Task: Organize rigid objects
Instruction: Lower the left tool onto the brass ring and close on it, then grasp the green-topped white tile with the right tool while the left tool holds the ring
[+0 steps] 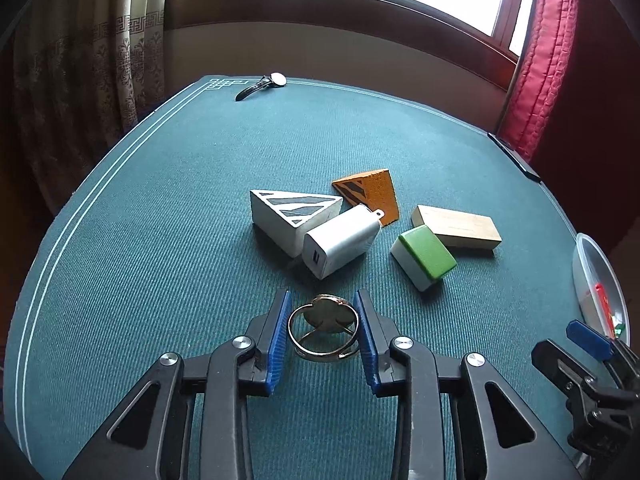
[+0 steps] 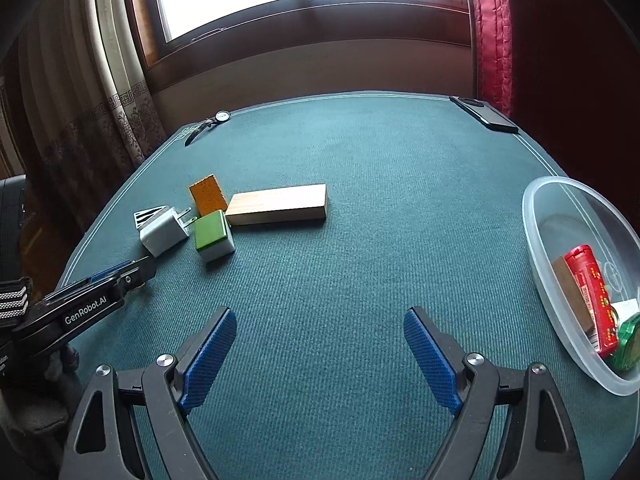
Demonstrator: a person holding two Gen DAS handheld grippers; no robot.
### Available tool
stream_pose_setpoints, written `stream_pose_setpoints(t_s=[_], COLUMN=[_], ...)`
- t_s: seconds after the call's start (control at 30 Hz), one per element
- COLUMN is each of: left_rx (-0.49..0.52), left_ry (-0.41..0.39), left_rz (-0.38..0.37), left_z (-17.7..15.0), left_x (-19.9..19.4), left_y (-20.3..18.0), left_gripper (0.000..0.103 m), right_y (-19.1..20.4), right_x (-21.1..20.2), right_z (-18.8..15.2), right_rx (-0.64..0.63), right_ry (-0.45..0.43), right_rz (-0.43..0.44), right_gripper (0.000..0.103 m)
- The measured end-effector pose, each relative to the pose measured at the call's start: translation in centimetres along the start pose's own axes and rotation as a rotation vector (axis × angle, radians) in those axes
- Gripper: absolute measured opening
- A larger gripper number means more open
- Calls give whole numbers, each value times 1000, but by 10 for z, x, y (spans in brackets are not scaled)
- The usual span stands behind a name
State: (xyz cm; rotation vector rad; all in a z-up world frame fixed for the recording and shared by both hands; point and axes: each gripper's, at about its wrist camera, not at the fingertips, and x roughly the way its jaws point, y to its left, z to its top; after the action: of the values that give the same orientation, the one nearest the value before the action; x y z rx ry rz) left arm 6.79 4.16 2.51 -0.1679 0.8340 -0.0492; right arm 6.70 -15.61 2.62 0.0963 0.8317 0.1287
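Left wrist view: left tool (image 1: 322, 328) low centre, blue pads narrow around a metal ring (image 1: 323, 330) on the green desk (image 1: 160, 208); pads just beside the ring, contact can't be told. Above it, mid-frame: white wedge block (image 1: 290, 220), white charger (image 1: 340, 240) leaning on it, orange wedge (image 1: 370, 194), green-topped block (image 1: 424, 256), wooden block (image 1: 456, 226). Watch (image 1: 262, 85) at upper desk edge. Clear bowl (image 1: 598, 284) at right edge (red item inside).

Right wrist view: right tool (image 2: 320, 356) at bottom, spread wide, nothing between the pads. The cluster of blocks sits left of centre, the bowl at right, a phone (image 2: 484, 114) upper right.
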Motion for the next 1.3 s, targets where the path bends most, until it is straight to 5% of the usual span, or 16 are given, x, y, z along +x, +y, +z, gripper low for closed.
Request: stream_pose_setpoints(t_s=[0.4, 0.77, 1.3], left_rx=[-4, -21, -10], left_ry=[-17, -17, 0], left_rz=[22, 14, -3], left_z=[-8, -9, -8], left_x=[-15, -18, -16], left_y=[20, 31, 24], left_gripper=[33, 33, 33], right_y=[47, 71, 69], right_x=[34, 65, 61], right_z=[29, 43, 37], right_rx=[-109, -186, -204], right_ry=[9, 54, 58], right_rz=[76, 69, 84], right_gripper=[88, 60, 36])
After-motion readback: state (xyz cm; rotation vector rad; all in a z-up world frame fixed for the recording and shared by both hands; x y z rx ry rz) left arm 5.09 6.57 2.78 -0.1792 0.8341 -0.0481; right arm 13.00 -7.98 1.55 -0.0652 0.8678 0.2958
